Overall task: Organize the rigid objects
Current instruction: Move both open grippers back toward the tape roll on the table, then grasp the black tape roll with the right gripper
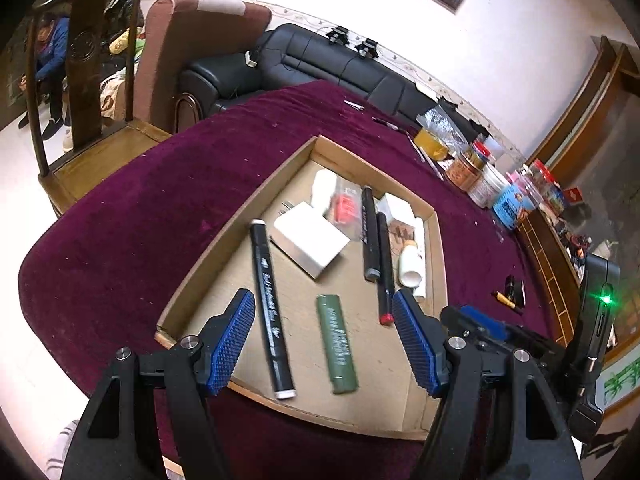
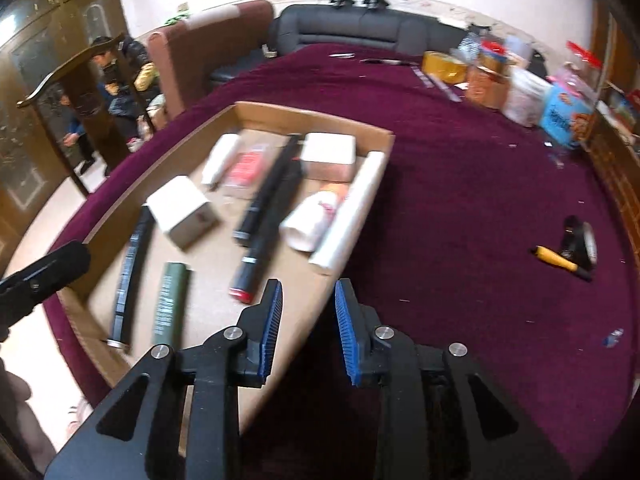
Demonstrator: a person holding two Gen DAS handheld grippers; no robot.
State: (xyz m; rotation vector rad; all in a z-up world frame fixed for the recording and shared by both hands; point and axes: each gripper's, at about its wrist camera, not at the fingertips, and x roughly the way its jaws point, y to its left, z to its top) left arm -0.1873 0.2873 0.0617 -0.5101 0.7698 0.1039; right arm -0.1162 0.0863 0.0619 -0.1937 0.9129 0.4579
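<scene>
1. Lying across the middle of both views, a shallow cardboard tray (image 1: 430, 216) sits on a round table with a dark purple cloth (image 1: 120, 220).
2. Left gripper (image 1: 324, 344), at the bottom of the left wrist view, has its blue ribbed pads apart over the tray's near end, with nothing pressed between them.
3. Between those pads in the picture lie a long black marker (image 1: 270, 308) with white script and a white end cap, and just to its right a short dark green stick (image 1: 337, 346) with pale lettering; both rest flat on the tray floor.
4. Right gripper (image 2: 308, 330), at the bottom of the right wrist view, has its pads a narrow gap apart and holds nothing; it hangs over the tray's near right edge.
5. A black pen with a red tip (image 1: 385, 268) lies in the tray's centre right, beside a thicker black marker with a grey end (image 1: 370, 236).
6. A white box (image 1: 310, 240) lies tilted at the tray's centre; behind it are a white tube (image 1: 324, 188) and a clear packet with red contents (image 1: 344, 206).
7. Along the tray's right wall lie a white bottle (image 1: 410, 264), a white roll (image 2: 348, 208) and another white box (image 1: 396, 208).
8. Outside the tray, at the right of both views, a yellow-handled tool (image 2: 560, 262) and a small black object (image 2: 578, 238) lie on the cloth.
9. Jars and packets (image 1: 480, 176) crowd the upper right table edge.
</scene>
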